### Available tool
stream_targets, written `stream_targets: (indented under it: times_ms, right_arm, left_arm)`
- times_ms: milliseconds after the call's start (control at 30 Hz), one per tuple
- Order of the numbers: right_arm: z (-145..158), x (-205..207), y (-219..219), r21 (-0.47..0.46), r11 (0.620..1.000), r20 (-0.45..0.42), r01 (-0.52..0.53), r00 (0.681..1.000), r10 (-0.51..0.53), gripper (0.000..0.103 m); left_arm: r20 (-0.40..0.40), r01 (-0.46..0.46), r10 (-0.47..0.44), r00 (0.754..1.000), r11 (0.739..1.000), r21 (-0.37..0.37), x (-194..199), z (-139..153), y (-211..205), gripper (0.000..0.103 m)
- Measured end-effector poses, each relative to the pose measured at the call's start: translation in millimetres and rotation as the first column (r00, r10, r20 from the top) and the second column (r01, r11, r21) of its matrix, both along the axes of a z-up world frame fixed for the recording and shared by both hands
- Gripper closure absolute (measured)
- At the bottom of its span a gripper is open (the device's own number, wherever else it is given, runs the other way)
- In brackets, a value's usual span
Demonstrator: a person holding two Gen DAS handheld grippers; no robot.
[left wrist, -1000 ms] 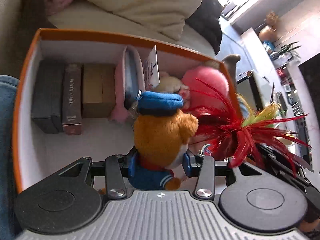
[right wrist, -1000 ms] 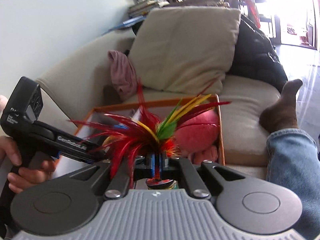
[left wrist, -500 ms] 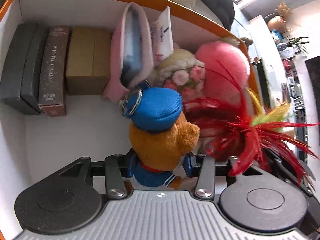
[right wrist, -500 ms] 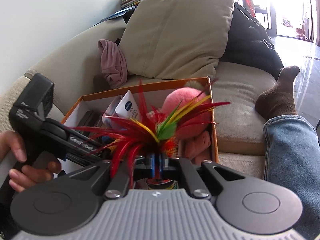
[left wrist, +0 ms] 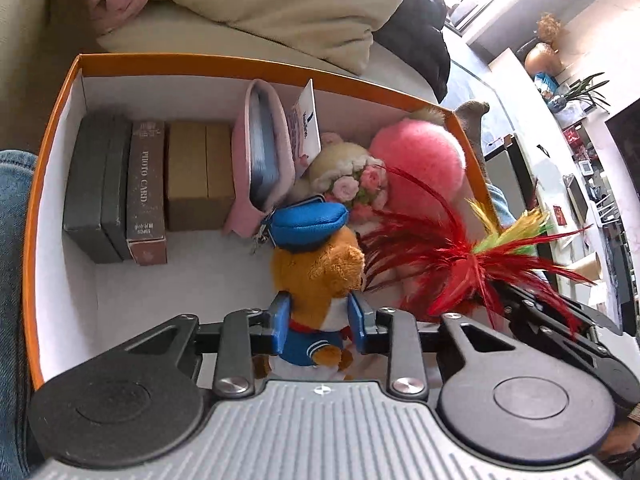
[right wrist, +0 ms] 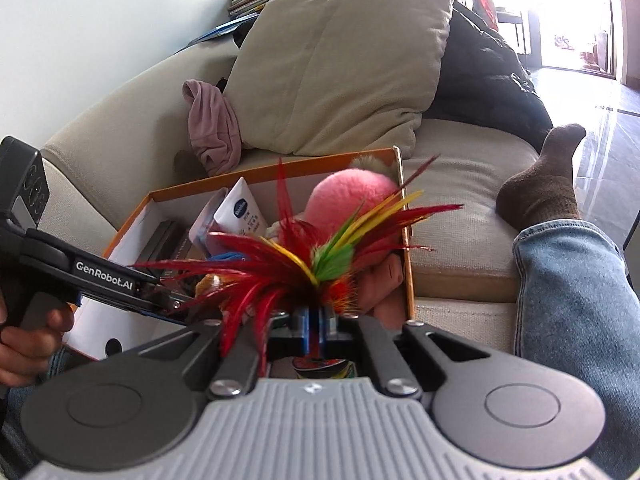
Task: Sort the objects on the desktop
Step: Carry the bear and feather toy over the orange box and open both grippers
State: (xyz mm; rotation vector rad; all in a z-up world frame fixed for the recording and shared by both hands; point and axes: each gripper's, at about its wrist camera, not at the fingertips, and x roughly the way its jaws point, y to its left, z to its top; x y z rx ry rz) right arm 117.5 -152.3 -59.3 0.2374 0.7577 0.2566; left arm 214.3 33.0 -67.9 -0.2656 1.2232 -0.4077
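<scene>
While clamped at the waist between the blue pads of the left gripper (left wrist: 319, 322), teddy bear keychain (left wrist: 316, 268) hanging above the bare white floor of the orange box (left wrist: 52, 128), just beside the pink plush (left wrist: 420, 160) and flower-crowned doll (left wrist: 348, 176). Against the far wall: dark cases (left wrist: 98, 184), photo card box (left wrist: 146, 186), tan boxes (left wrist: 200, 176), pink pouch (left wrist: 260, 156). Right gripper (right wrist: 319, 330) pinched tight on the feather shuttlecock (right wrist: 320, 264), near the box's right edge.

An orange-rimmed, white-walled box (left wrist: 56, 128) holds a brown bear (left wrist: 316, 276) in blue cap, a pink plush ball (left wrist: 420, 160) and red, yellow and green feathers (left wrist: 472, 256).
</scene>
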Motion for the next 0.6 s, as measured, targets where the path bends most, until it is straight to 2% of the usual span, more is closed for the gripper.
stream_targets:
  times_ms: [200,367,467,600]
  right_arm:
    - [1,0,-2,0.002,1.000,0.004,0.006,1.000,-0.006,0.099]
    - [-1,1,-2,-0.001,1.000,0.001,0.024,1.000,-0.024,0.099]
    - [-3,1,-1,-0.010,1.000,-0.005,0.024,1.000,-0.024,0.097]
    - [-5,-2,0,-0.019,0.999,-0.026,0.035,0.999,-0.036,0.090]
  left_arm:
    - [-0.023,-0.023,0.024,0.999,1.000,0.007,5,-4,-5,0.071]
    - [-0.007,-0.022,0.022,1.000,1.000,0.017,2,1,-6,0.071]
    - [0.020,-0.022,0.021,1.000,0.999,0.039,-6,11,-6,0.070]
    - [0.095,-0.010,0.002,0.995,0.996,0.089,-24,33,-7,0.070]
